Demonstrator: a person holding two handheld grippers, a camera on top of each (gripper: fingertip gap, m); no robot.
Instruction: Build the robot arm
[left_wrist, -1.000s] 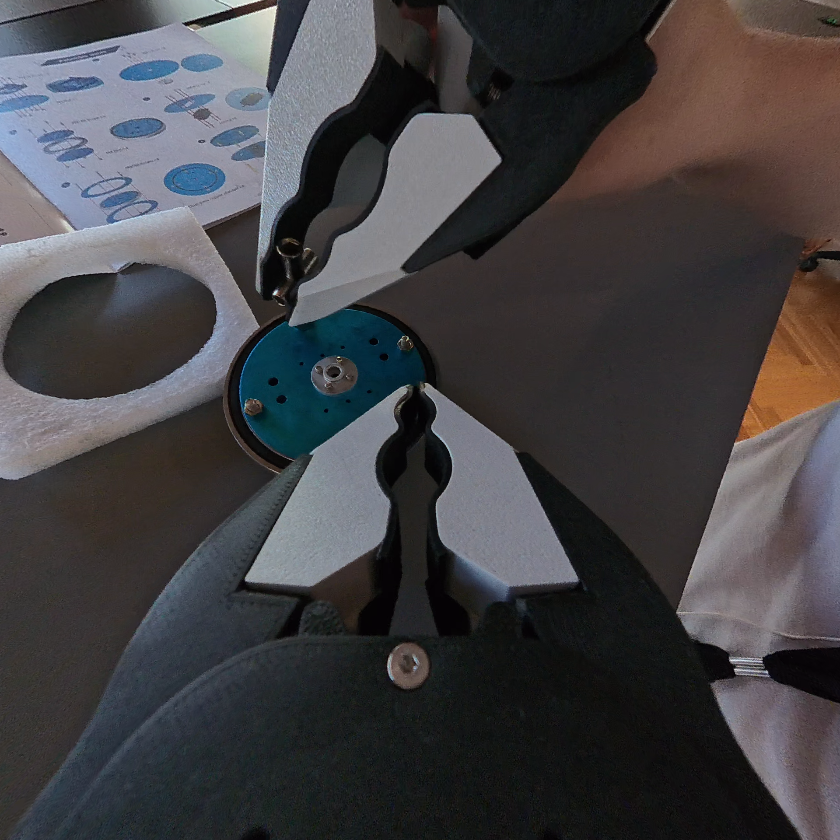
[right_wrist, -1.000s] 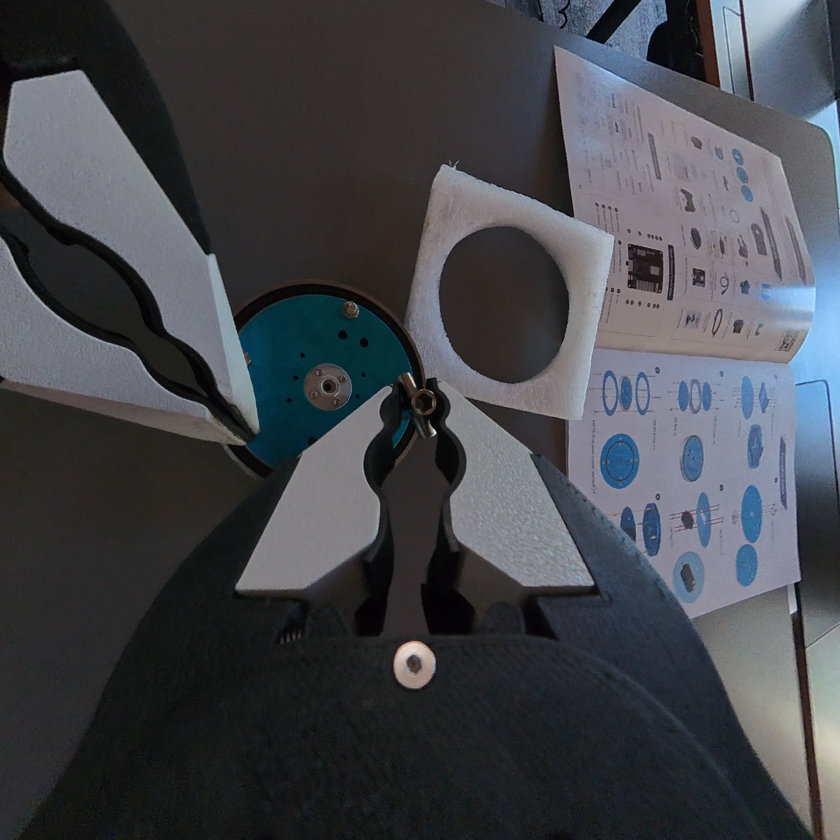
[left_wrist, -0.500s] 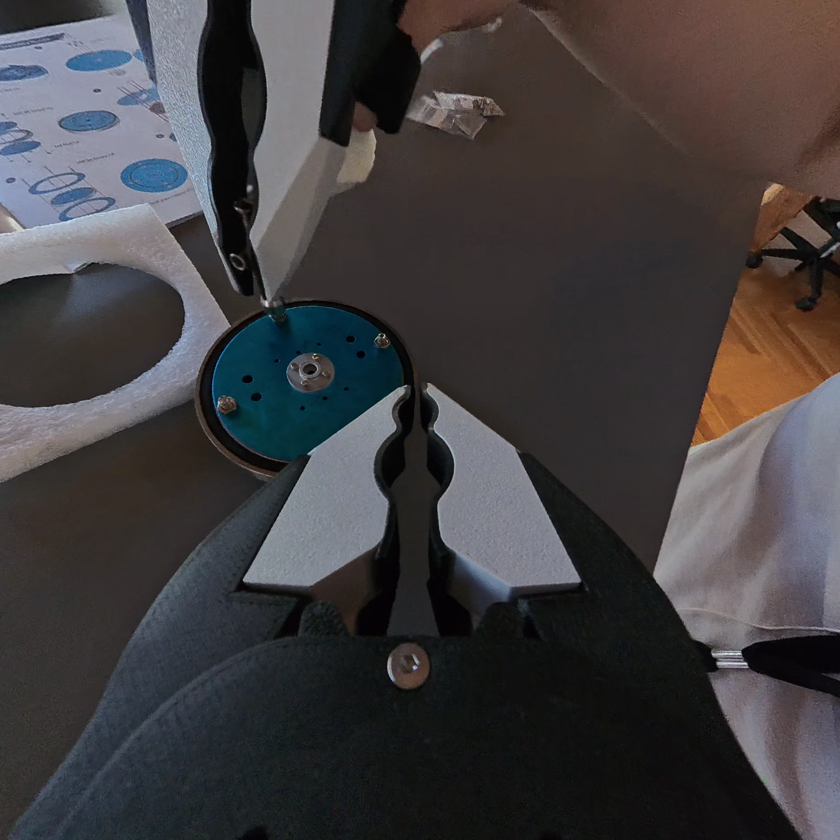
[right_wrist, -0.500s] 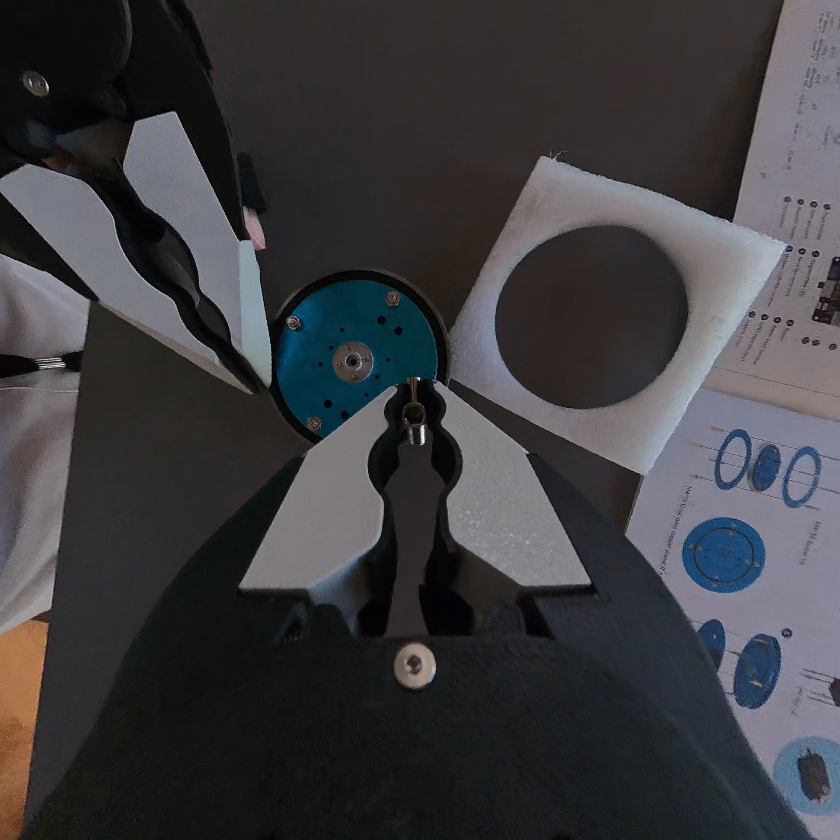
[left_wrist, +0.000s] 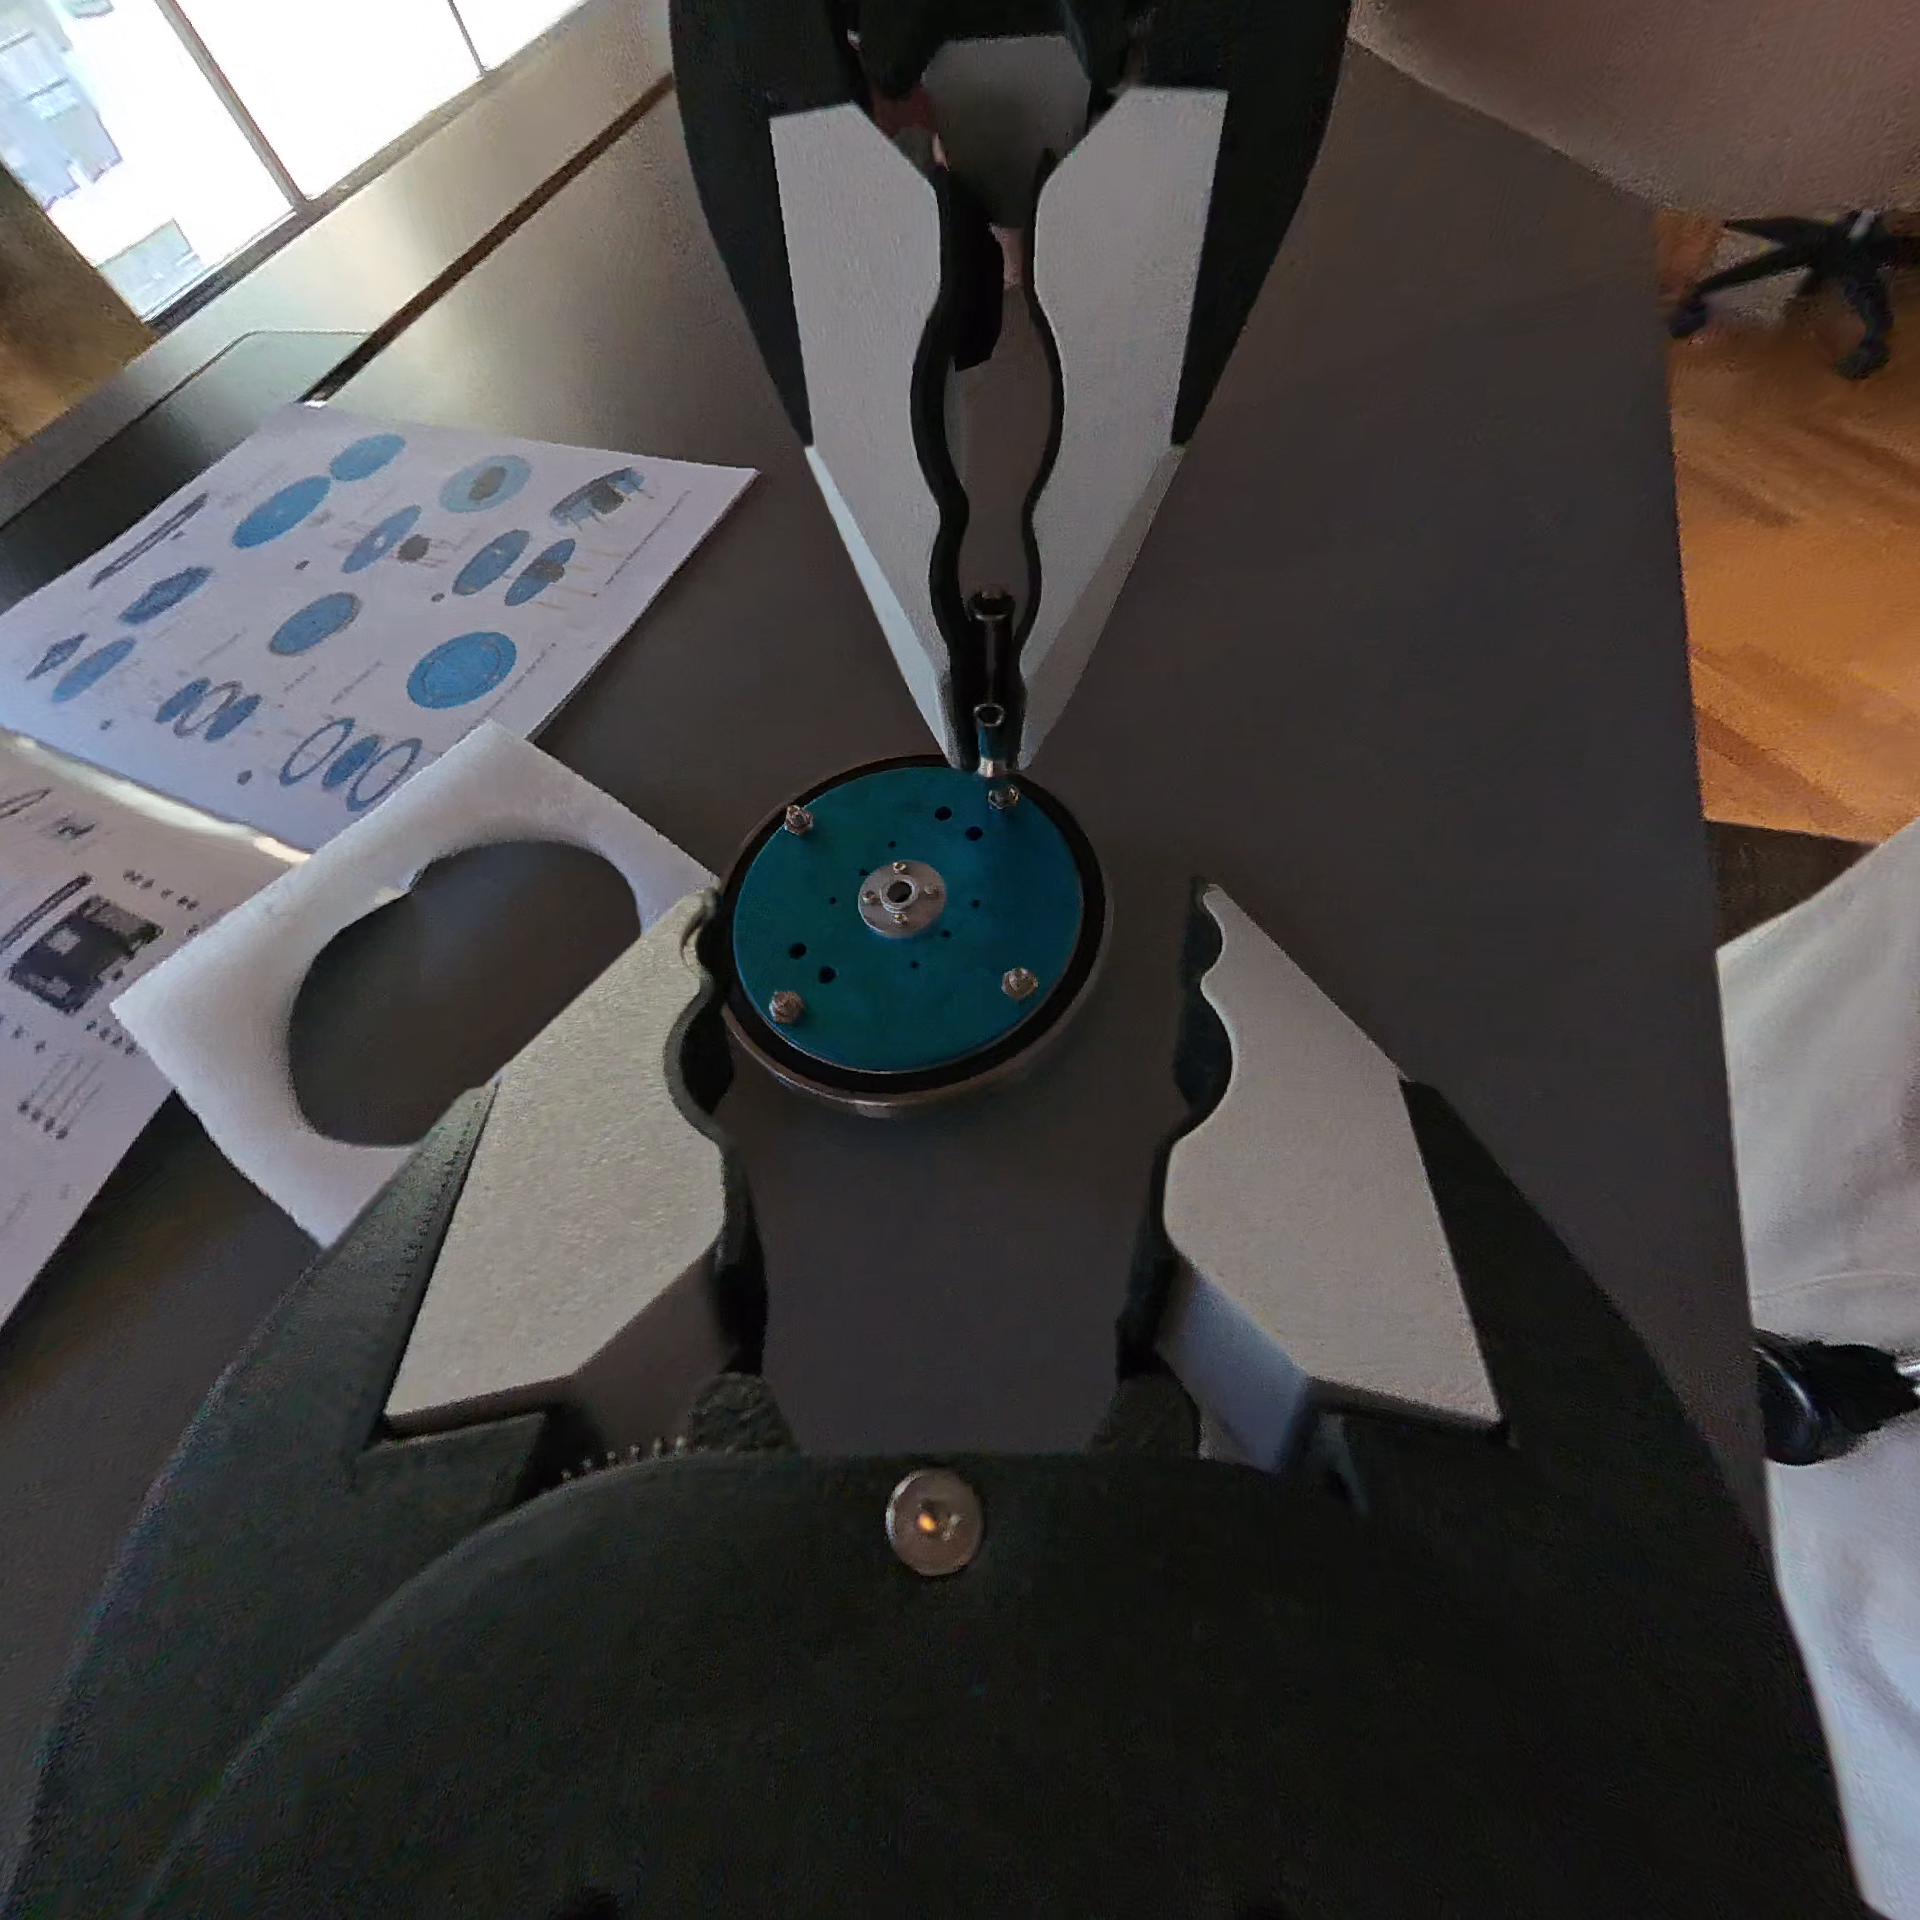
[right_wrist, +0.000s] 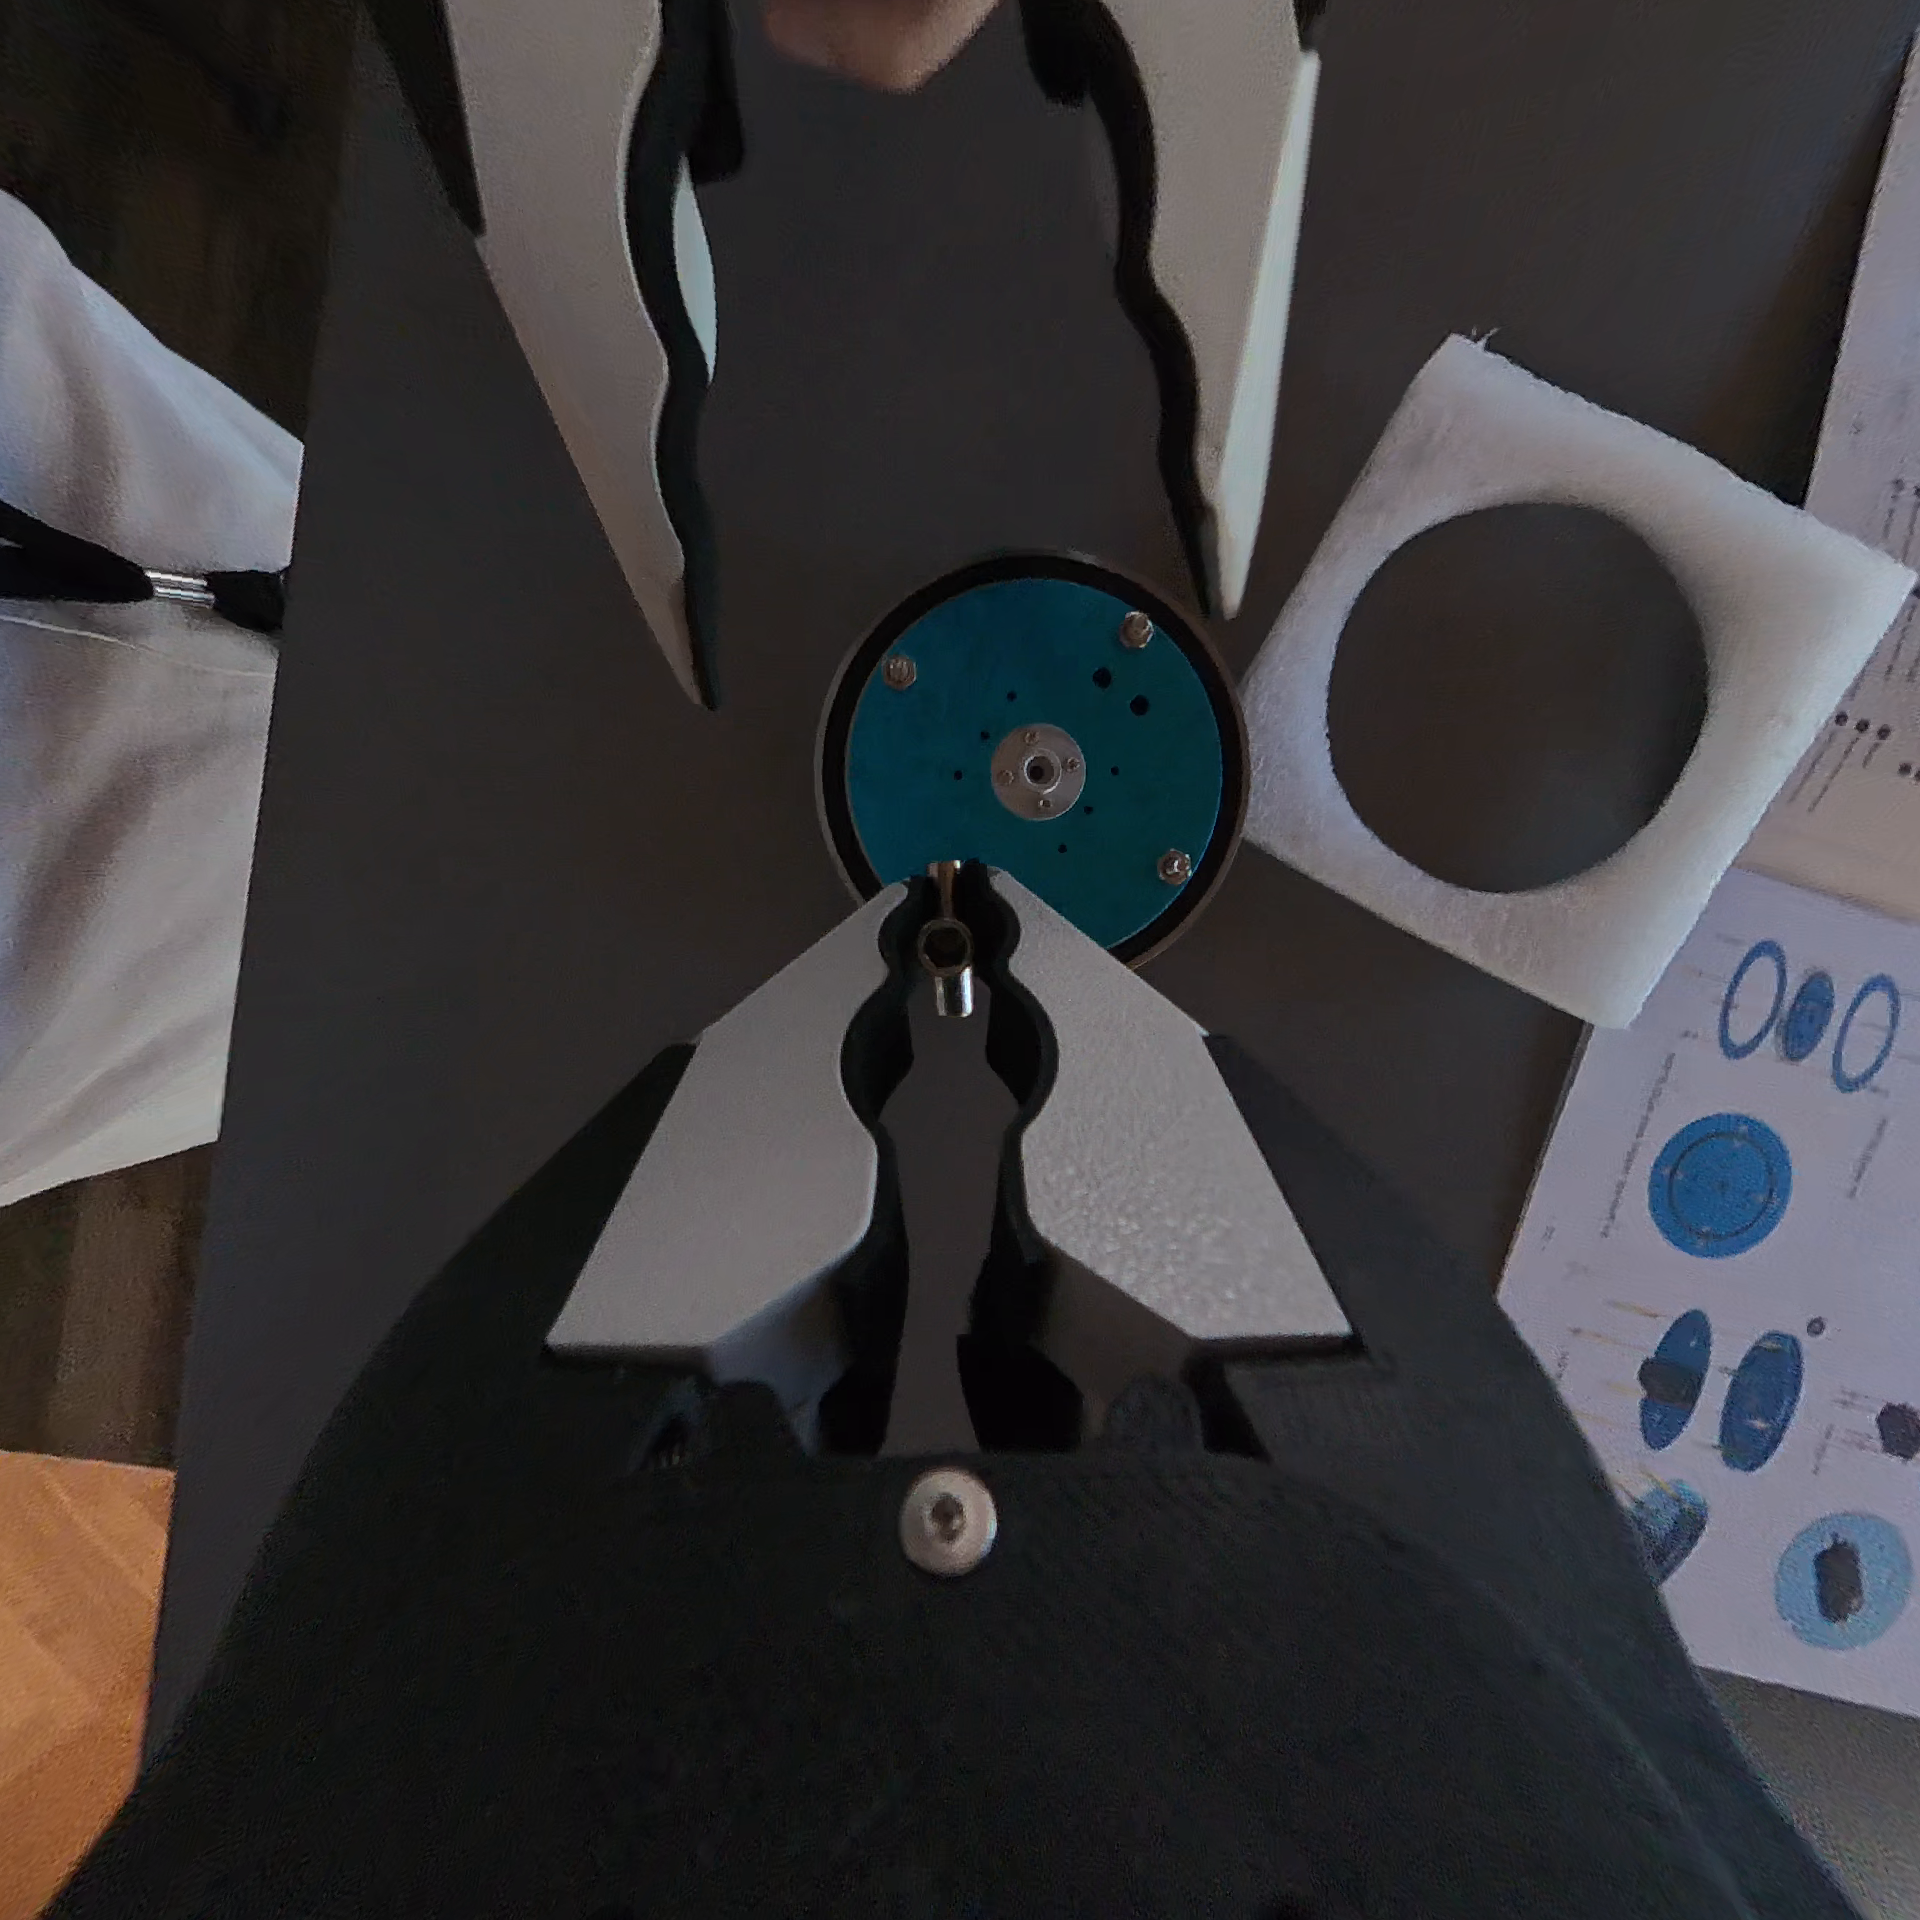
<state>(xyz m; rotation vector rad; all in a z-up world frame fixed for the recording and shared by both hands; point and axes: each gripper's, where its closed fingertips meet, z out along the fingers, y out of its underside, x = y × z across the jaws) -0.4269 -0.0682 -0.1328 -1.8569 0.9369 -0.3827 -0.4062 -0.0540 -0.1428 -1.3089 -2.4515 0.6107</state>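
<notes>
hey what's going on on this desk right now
A person holds a gripper in each hand over a blue disc on the dark table. The right gripper is shut on a small metal socket tool, its tip at a nut on the disc's edge. The left gripper is open, straddling the disc. White foam and instruction sheets lie beside.

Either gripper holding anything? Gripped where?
Right gripper pinches a small metal socket wrench near its lower end, at the fingertips. Left gripper is open, empty.
</notes>
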